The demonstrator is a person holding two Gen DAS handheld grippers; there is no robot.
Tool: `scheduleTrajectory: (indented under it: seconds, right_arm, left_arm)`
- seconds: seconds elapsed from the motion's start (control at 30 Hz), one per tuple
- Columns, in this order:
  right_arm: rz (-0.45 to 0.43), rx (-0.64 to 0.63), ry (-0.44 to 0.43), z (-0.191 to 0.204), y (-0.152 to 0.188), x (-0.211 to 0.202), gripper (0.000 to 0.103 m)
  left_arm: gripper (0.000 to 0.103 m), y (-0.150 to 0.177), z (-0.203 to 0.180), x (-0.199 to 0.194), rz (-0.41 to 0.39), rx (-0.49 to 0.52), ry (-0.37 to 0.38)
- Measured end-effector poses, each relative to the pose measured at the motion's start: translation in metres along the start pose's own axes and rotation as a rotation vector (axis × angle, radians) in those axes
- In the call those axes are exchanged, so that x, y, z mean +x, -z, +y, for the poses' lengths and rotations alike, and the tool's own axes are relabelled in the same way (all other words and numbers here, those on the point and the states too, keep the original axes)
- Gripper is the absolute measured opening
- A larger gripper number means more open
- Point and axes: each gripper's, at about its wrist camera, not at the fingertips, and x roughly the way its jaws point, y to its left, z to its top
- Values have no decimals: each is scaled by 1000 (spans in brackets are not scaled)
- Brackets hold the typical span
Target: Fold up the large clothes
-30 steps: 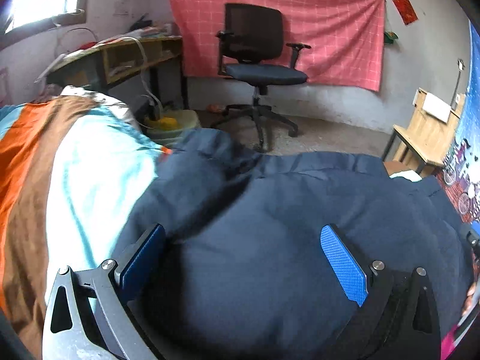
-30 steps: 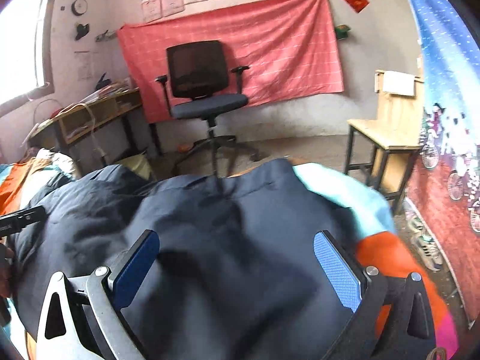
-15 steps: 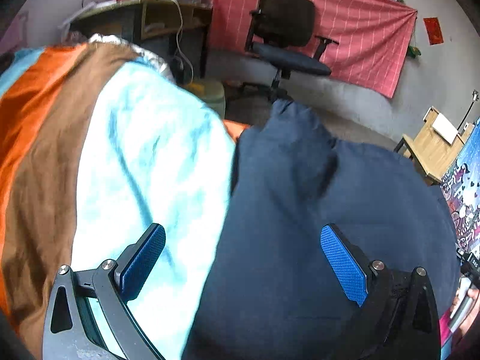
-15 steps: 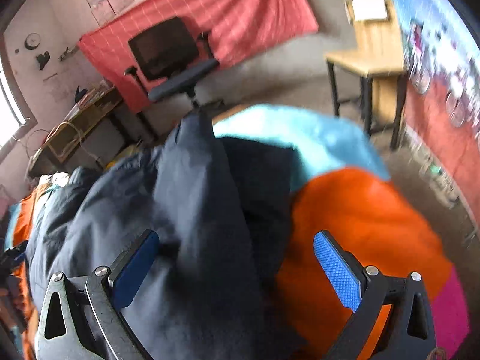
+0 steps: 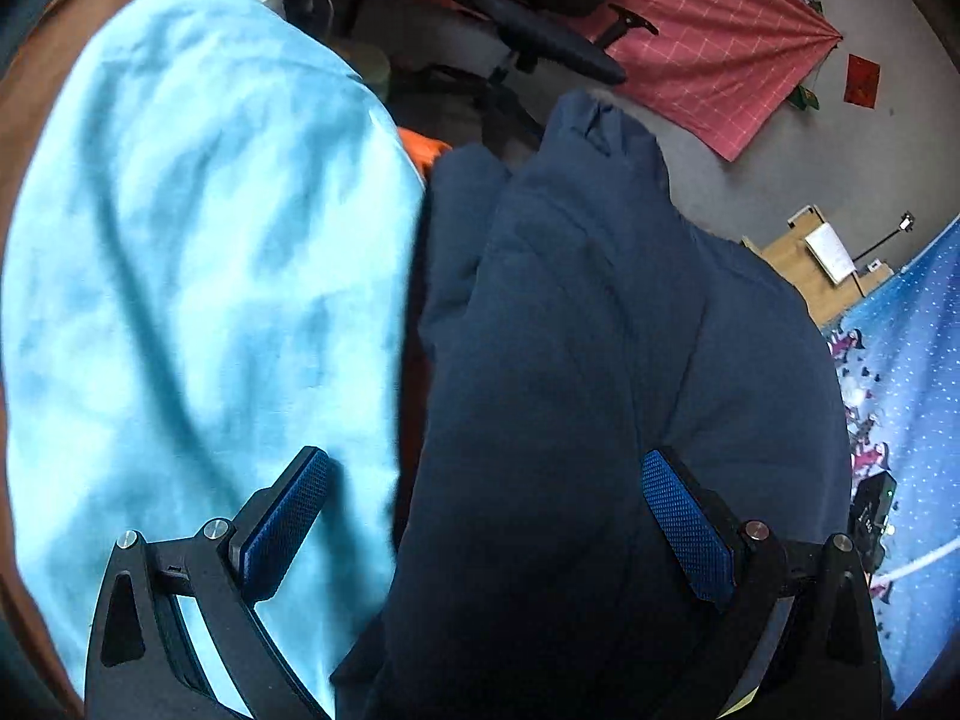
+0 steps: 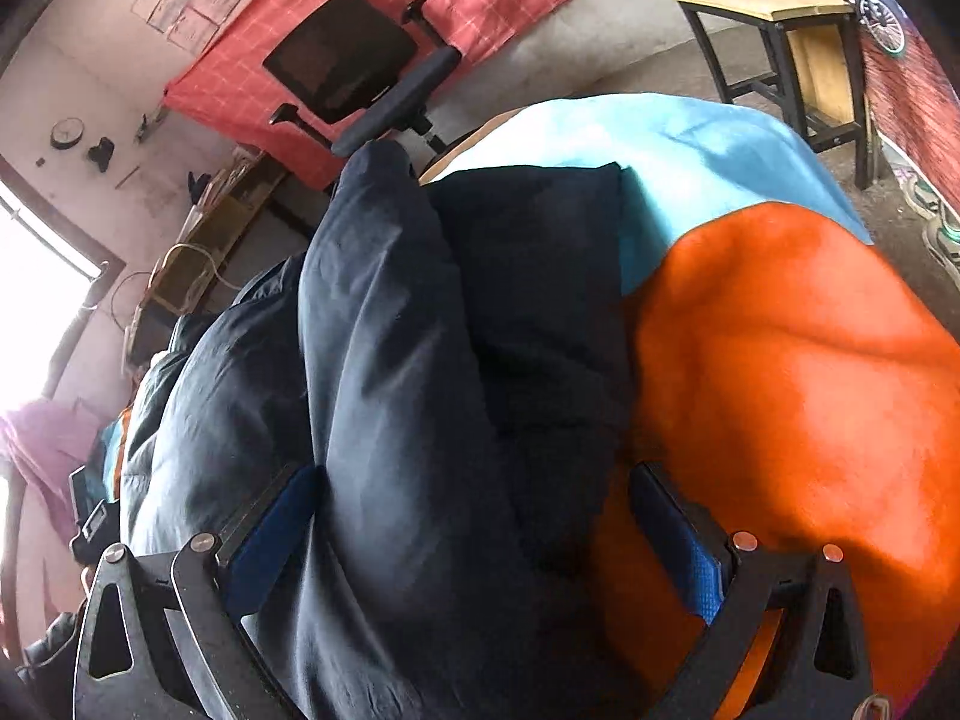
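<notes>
- Your left gripper (image 5: pixel 480 516) hangs with its fingers (image 5: pixel 684 519) spread wide, grasping nothing; one blue pad sits over the navy jacket (image 5: pixel 600 372), the other over the light-blue stretch of the blanket (image 5: pixel 198 276), with the jacket's left edge running between them.
- Your right gripper (image 6: pixel 474 534) is likewise released, fingers (image 6: pixel 270 531) parted to either side of a raised fold of the jacket (image 6: pixel 384 360), the far pad resting against the orange part of the blanket (image 6: pixel 780 372). Whether the pads press the cloth cannot be told.
- The jacket lies heaped on the blanket, light blue to its left in the left wrist view, orange and light blue to its right in the right wrist view.
- Judged by its puffed, creased surface, the jacket is soft and padded, bulky rather than heavy, with a smooth shell likely to slip from a shallow pinch. It will sag and billow, holding no crease unaided.
- Take a deep bite at an edge or seam: the left border between your left fingers, or the ridge between your right ones, both layers together.
- Beyond the jacket stands an office chair (image 6: pixel 354 72) before a red cloth (image 5: pixel 708 42) on the wall.
</notes>
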Motion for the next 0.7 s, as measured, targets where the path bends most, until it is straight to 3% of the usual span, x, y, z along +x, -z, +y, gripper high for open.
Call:
scheduleTrajectory:
  seconds: [0.17, 0.37, 0.5, 0.7]
  right_arm:
    - [34, 0, -59, 6, -2, 7, 103]
    - [70, 17, -63, 3, -7, 20, 103]
    - [74, 24, -38, 4, -8, 21, 103]
    - [64, 31, -8, 7, -4, 20, 103]
  left_arm:
    - [102, -4, 3, 2, 23, 5, 43]
    - [102, -17, 0, 21, 61, -17, 67]
    - [100, -25, 1, 25, 62, -100, 114]
    - [74, -27, -8, 12, 12, -41, 32]
